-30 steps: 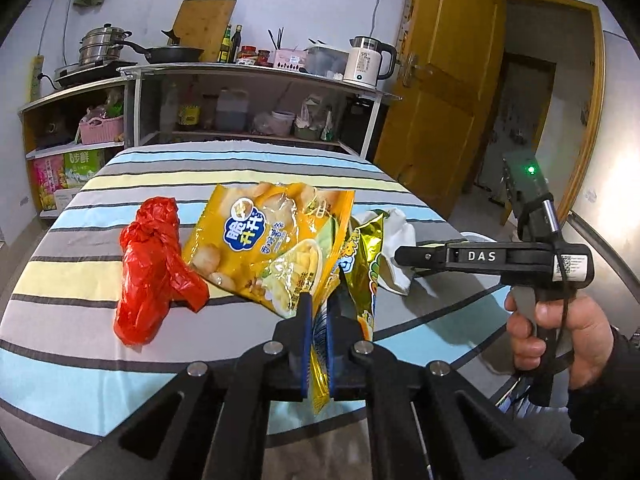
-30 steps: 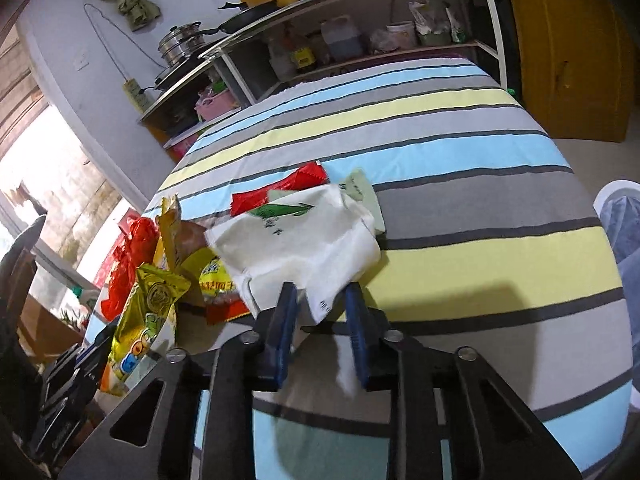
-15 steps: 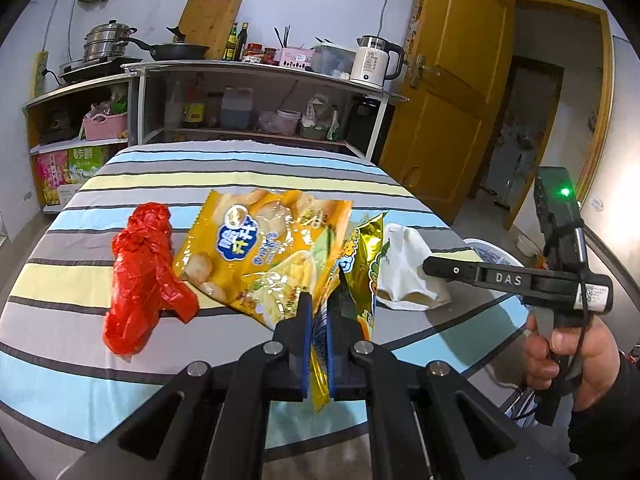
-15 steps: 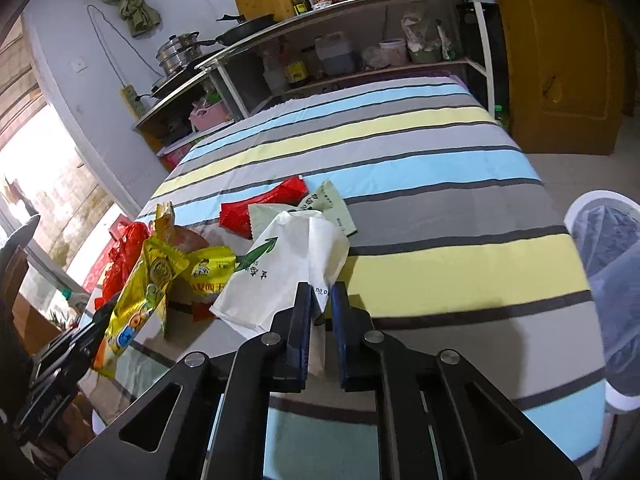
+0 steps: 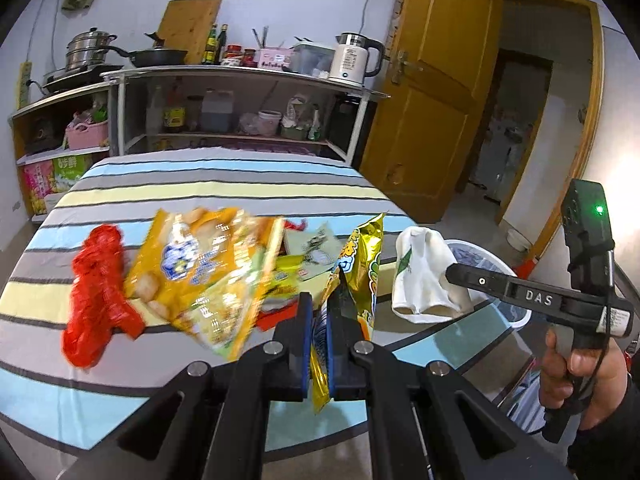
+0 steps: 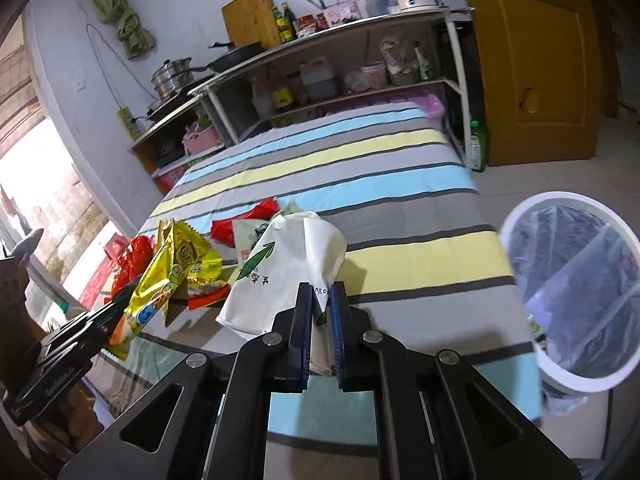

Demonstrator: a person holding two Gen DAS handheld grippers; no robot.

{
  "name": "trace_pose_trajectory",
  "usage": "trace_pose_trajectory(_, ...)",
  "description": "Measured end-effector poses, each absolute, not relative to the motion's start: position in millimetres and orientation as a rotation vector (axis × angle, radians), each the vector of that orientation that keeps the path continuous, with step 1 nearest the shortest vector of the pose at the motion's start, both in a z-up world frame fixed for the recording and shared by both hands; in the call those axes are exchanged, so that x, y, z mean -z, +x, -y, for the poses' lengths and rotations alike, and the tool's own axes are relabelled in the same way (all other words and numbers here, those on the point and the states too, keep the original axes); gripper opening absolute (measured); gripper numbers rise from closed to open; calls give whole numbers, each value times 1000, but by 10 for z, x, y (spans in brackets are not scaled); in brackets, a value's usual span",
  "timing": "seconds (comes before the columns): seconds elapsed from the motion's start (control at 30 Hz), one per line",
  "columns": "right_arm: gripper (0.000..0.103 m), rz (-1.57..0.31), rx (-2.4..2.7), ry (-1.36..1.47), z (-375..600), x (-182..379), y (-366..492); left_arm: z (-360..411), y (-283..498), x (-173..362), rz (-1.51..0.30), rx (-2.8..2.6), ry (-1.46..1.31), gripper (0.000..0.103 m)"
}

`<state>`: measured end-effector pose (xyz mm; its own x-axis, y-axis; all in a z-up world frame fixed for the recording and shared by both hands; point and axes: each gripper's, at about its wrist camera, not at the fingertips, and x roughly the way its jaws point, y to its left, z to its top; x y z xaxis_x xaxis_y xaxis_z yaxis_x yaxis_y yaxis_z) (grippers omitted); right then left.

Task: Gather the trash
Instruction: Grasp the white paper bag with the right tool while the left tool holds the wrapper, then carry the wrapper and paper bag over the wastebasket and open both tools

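A striped table (image 6: pixel 400 184) fills the middle of both views, its far half bare up to the shelf unit (image 6: pixel 360 40) at the top of the frame. At lower right of the right wrist view a white bin (image 6: pixel 520 236) stands just off the table's near edge, lined with a clear bag; what lies inside cannot be made out. The right gripper (image 6: pixel 320 304), whose jaws have just been closing, pinches a corner of the white bag (image 6: pixel 280 276) near that edge. The left gripper (image 5: pixel 318 312), at bottom centre of its own view, is clamped on a gold packet (image 5: pixel 360 268). Left of it a large yellow packet (image 5: pixel 208 276), blurred, and a red bag (image 5: pixel 96 292) sit on the cloth, with a green wrapper (image 5: pixel 312 244) behind. A hand (image 5: pixel 576 376) at lower right holds the right gripper's handle. An open doorway (image 5: pixel 532 128) shows at upper right.
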<state>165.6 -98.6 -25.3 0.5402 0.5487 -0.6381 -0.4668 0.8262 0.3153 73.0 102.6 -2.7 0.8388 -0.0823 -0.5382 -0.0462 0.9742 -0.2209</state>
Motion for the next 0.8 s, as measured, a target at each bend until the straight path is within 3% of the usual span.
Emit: trace_pose_trajectory(0.8,9,-729,-315,257,2575,137,1771,401,1682,-178,-603,291,-129,6)
